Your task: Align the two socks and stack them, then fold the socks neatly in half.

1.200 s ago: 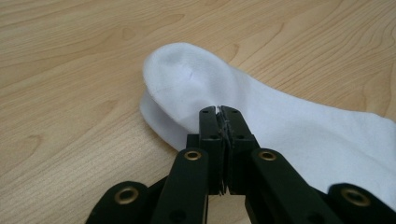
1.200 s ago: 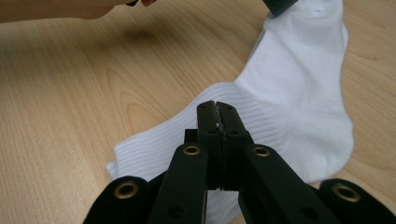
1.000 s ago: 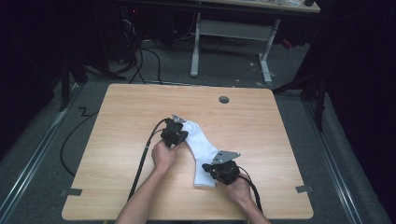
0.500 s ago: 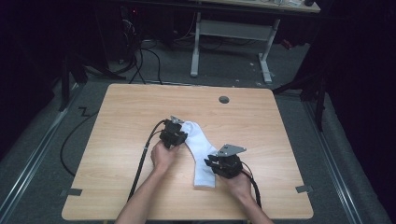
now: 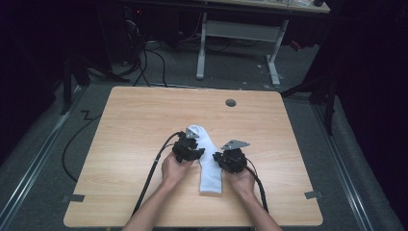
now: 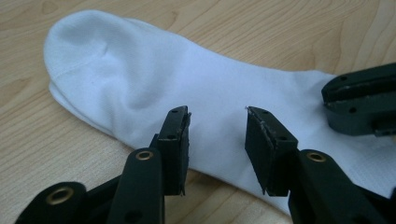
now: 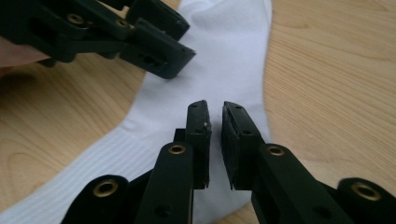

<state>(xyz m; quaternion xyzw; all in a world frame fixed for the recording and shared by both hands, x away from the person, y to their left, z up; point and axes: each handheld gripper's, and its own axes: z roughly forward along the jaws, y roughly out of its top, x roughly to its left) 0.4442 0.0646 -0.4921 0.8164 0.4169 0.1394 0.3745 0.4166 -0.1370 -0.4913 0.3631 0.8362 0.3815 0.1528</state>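
Observation:
A white sock (image 5: pixel 210 166) lies flat on the wooden table (image 5: pixel 134 125), toe away from the person and cuff toward the near edge. My left gripper (image 5: pixel 196 146) rests at its left side. In the left gripper view its jaws (image 6: pixel 217 119) stand apart over the sock (image 6: pixel 140 74); they have just been opening, with nothing between the pads. My right gripper (image 5: pixel 220 157) sits at the sock's right side. Its jaws (image 7: pixel 215 109) have just been closing to a narrow slit above the sock (image 7: pixel 233 51), gripping nothing. Each gripper's tips show in the other's view (image 6: pixel 359 100) (image 7: pixel 154 42).
A round dark grommet (image 5: pixel 231 102) sits near the table's far edge. Grey tape marks lie at the near left (image 5: pixel 73 198) and near right (image 5: pixel 313 195). Cables trail off the near edge. A desk frame (image 5: pixel 235 33) stands on the floor behind.
The left hand slid a little right and nearer, while the right hand moved away from the near edge. The sock now lies straighter, its cuff end pointing at the near edge.

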